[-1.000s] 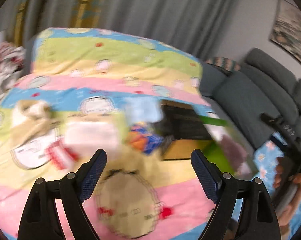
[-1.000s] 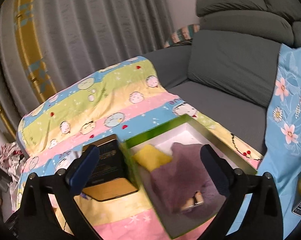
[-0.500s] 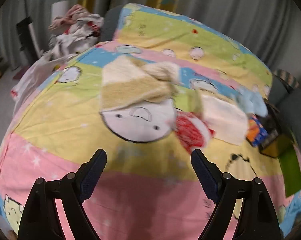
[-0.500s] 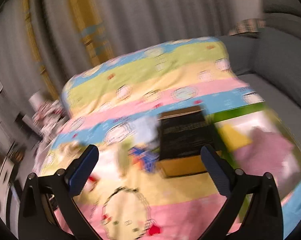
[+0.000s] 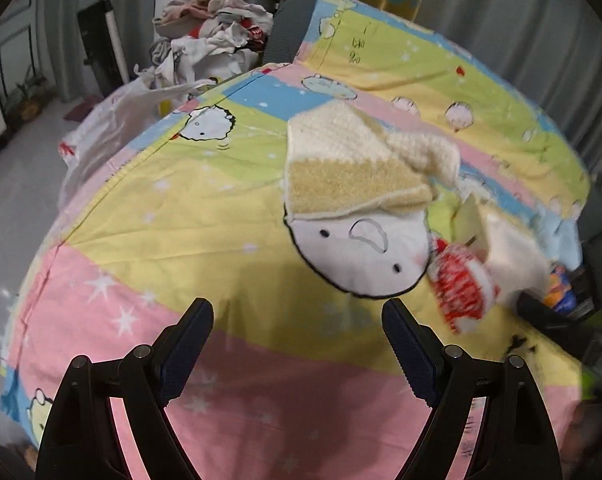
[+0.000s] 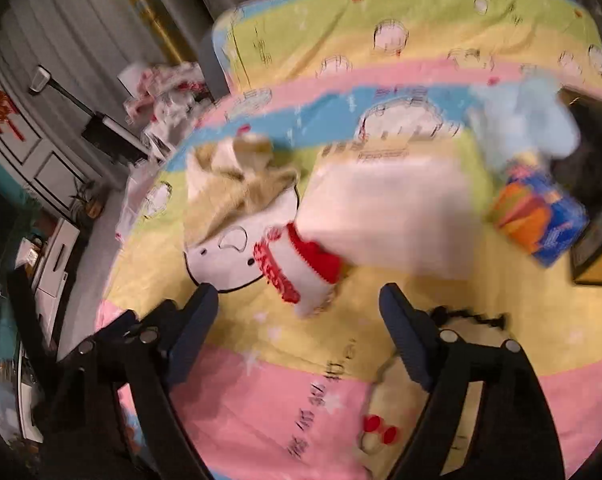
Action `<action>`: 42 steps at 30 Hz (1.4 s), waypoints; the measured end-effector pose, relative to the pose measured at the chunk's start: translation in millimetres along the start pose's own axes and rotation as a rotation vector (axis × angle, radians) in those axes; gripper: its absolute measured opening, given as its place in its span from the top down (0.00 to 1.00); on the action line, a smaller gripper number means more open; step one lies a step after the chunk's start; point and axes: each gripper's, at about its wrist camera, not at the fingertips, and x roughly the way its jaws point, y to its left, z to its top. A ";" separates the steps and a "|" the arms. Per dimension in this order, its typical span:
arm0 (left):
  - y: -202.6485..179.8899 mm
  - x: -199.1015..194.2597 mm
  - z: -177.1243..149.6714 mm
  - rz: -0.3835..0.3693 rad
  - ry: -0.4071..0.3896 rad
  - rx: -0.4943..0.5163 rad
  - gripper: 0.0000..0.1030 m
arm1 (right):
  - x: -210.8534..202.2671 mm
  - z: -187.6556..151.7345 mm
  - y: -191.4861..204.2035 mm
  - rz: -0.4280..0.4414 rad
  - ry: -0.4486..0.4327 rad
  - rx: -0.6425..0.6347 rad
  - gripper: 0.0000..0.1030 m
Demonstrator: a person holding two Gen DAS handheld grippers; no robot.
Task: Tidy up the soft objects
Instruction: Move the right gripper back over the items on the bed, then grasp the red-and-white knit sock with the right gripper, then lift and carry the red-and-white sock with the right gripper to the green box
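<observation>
Right wrist view is showing the right gripper (image 6: 299, 312) hanging wide open and empty over the blanket (image 6: 261, 400), the red-and-white sock (image 6: 301, 268) lying just ahead between its fingers, nearer than to the equally open, empty left gripper (image 5: 297, 330).

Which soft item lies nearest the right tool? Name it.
The red-and-white cloth, just ahead between the open right tool fingers; the beige towel, white cloth and blue cloth lie farther.

Pastel pink, yellow, green and blue striped cartoon-print bedsheet (image 5: 205, 216) under a cream-and-tan fuzzy towel (image 5: 353, 164), red-and-white knitted cloth (image 5: 461, 284) alongside.
</observation>
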 end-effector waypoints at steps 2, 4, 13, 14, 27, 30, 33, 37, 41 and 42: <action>4.8 -3.6 2.4 -0.017 -0.012 -0.020 0.16 | 17.3 -0.4 8.9 -0.031 0.008 -0.022 0.21; 7.1 -4.7 4.5 -0.005 -0.014 -0.025 0.16 | 27.3 0.0 12.0 -0.046 0.022 -0.033 0.22; 11.5 -4.7 7.1 -0.026 -0.004 -0.045 0.16 | 35.4 0.8 11.5 -0.085 0.029 -0.066 0.60; 9.8 -5.1 6.4 -0.028 -0.005 -0.040 0.16 | 30.8 -0.8 11.6 -0.073 0.034 -0.071 0.60; -30.1 5.6 -15.5 -0.067 0.055 0.088 0.16 | -32.2 -43.8 -17.4 0.028 0.108 -0.100 0.57; -43.6 7.5 -24.6 -0.084 0.068 0.116 0.16 | -29.5 -46.5 -38.8 0.019 0.071 -0.028 0.43; -59.0 8.4 -33.3 -0.108 0.083 0.166 0.16 | -31.8 -42.2 -58.5 0.021 0.056 0.028 0.27; -76.6 7.3 -43.3 -0.142 0.087 0.217 0.16 | -46.0 -34.6 -78.8 0.055 -0.019 0.108 0.26; -92.3 4.8 -52.3 -0.222 0.101 0.249 0.16 | -48.3 -33.4 -85.1 0.100 -0.025 0.142 0.26; -96.8 4.5 -55.0 -0.242 0.107 0.260 0.16 | -47.8 -34.2 -84.5 0.100 -0.021 0.149 0.26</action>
